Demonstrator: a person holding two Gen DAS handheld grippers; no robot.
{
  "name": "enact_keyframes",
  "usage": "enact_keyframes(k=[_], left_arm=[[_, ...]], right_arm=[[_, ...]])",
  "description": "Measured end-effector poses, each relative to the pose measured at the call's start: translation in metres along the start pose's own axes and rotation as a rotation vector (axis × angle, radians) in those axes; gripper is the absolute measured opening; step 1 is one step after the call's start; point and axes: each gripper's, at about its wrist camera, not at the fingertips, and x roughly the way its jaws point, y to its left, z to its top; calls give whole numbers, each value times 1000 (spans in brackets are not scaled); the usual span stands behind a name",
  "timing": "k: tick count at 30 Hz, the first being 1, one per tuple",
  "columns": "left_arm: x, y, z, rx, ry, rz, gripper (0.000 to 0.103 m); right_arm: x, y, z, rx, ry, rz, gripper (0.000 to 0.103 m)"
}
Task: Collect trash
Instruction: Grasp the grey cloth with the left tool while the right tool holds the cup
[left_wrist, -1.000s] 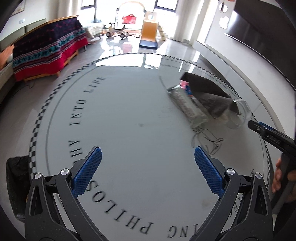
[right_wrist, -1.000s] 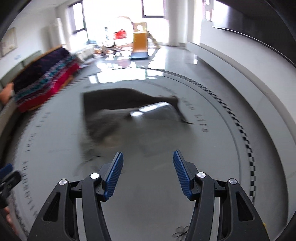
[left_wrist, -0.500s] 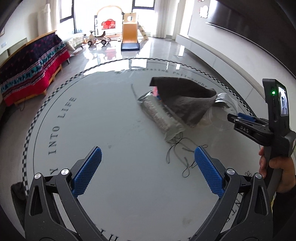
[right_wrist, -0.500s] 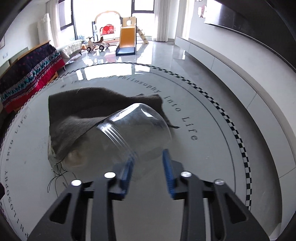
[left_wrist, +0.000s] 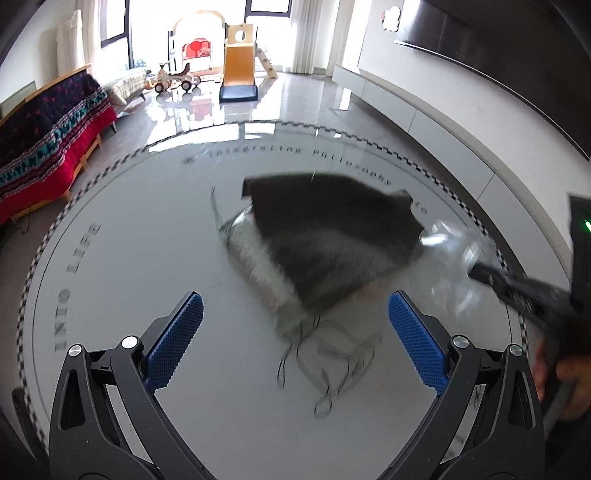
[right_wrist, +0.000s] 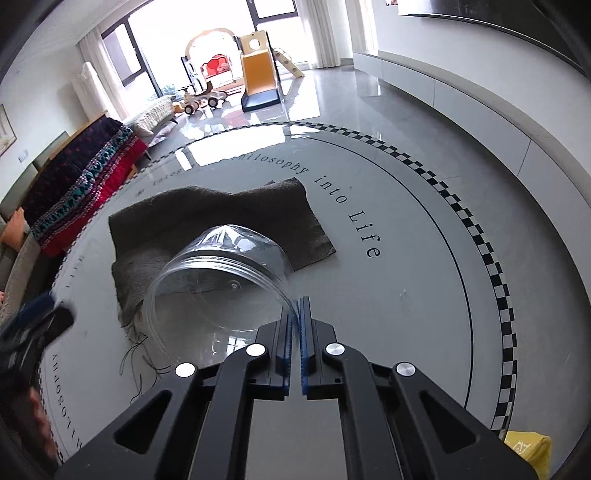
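- Jaws of my right gripper (right_wrist: 295, 325) are clamped on the rim of a clear plastic cup (right_wrist: 221, 284), pinching its thin wall between the blue pads (right_wrist: 284, 343).
- Cup lies tipped on its side, mouth toward my right camera, its far end over a dark grey cloth (right_wrist: 207, 214).
- Cloth is spread flat on the round grey surface (right_wrist: 406, 258), beside the printed words "into Life".
- Jaws of my left gripper (left_wrist: 295, 332) are spread wide with nothing between them, above the surface.
- From the left camera, the cloth (left_wrist: 332, 236) partly covers a crinkled silvery wrapper (left_wrist: 258, 269) that pokes out along its left edge.
- Tangle of thin dark thread (left_wrist: 328, 362) lies on the surface just in front of the wrapper, between my left pads (left_wrist: 417, 343).
- Cup (left_wrist: 454, 254) shows blurred at the cloth's right edge, with my right gripper (left_wrist: 484, 275) reaching in from the right.
- Yellow bag corner (right_wrist: 528, 448) peeks in at the lower right of the right camera.
- Child's slide (right_wrist: 258, 70) and a sofa with a red patterned blanket (right_wrist: 85, 177) stand on the glossy floor beyond.
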Motion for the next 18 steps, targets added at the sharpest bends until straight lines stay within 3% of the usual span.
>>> enact_keyframes(k=[4, 7, 10, 15, 17, 18], left_arm=[[24, -5, 29, 55, 10, -56, 97], [49, -7, 54, 100, 68, -120, 97], [69, 0, 72, 112, 61, -101, 97], [106, 7, 90, 117, 124, -59, 97], [119, 9, 91, 118, 151, -45, 94], [122, 11, 92, 106, 163, -48, 82]], right_arm=[[-5, -2, 0, -9, 2, 31, 4], [-6, -5, 1, -14, 10, 51, 4], [-5, -6, 4, -26, 6, 45, 4], [0, -12, 8, -13, 5, 60, 4], [2, -13, 9, -4, 7, 71, 4], [3, -13, 9, -3, 6, 74, 4]])
